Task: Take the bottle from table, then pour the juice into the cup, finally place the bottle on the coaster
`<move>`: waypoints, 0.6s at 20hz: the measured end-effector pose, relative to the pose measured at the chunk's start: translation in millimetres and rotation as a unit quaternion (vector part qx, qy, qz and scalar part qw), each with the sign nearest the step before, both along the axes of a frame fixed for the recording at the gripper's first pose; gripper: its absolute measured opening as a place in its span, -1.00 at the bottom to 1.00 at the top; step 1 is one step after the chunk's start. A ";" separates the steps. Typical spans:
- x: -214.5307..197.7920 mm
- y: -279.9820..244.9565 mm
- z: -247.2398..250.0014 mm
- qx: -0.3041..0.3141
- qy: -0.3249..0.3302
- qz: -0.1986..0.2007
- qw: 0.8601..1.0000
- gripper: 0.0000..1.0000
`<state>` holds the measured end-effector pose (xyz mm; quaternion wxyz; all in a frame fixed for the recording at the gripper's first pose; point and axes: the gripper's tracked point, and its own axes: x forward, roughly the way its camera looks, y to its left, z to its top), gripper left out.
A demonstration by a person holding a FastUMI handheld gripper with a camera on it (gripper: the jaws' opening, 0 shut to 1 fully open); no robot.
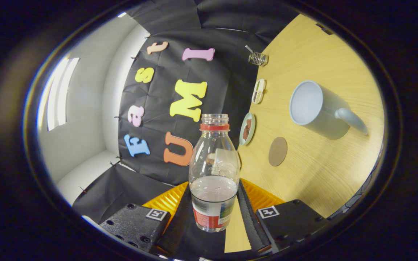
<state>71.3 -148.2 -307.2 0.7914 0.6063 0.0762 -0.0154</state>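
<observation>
My gripper [214, 215] is shut on a clear plastic bottle [214, 170], with one finger pressing on each side of its labelled lower part. The bottle has a red neck ring and an open mouth with no cap. Pale liquid sits in its lower part near the label. The view is rolled, so the wooden table [314, 181] stands on edge at the right and the bottle is tipped sideways relative to it. A light grey mug [318, 108] stands on the table beyond and to the right of the bottle, its inside looking empty. A round brown coaster [278, 151] lies between mug and bottle.
Two small dishes [248, 128] [258, 90] with dark contents sit along the table's edge by the black cloth wall. A small wire metal piece [258, 58] lies farther along that edge. A white wall and window are at the left.
</observation>
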 end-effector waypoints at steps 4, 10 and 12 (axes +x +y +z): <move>0.3 -3.3 -3.0 0.037 0.001 -0.011 0.999 0.51; 6.1 -10.2 -8.5 0.092 0.000 -0.030 0.995 0.51; 7.1 -12.9 -6.9 0.111 -0.003 -0.035 0.993 0.51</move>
